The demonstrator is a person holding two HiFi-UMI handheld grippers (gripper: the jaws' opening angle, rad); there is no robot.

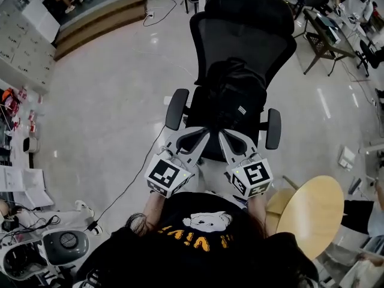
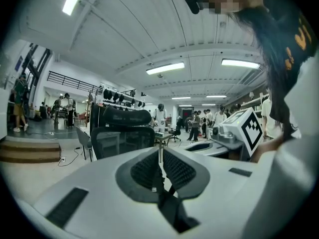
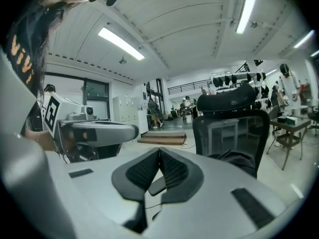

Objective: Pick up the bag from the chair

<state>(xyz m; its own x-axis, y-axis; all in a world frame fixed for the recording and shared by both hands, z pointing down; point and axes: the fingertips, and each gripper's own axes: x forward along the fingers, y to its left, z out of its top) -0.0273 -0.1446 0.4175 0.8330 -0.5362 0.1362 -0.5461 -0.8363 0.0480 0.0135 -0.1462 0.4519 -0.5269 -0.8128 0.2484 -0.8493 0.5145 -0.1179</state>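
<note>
A black bag (image 1: 231, 95) slumps on the seat and against the mesh back of a black office chair (image 1: 243, 38). Both grippers hover side by side at the seat's front edge, short of the bag and apart from it. My left gripper (image 1: 206, 131) is shut, its ribbed pads meeting with nothing between them (image 2: 160, 153). My right gripper (image 1: 222, 133) is also shut and empty (image 3: 159, 152). In the right gripper view the bag (image 3: 240, 158) shows as a dark heap on the chair (image 3: 229, 126). The left gripper view shows the chair (image 2: 122, 133) but not the bag.
A round wooden table (image 1: 315, 215) stands close at my right. A black cable (image 1: 129, 182) runs across the floor to the left of the chair. White equipment (image 1: 60, 245) sits at the lower left. A wooden step (image 1: 99, 20) and desks (image 1: 324, 35) lie farther off.
</note>
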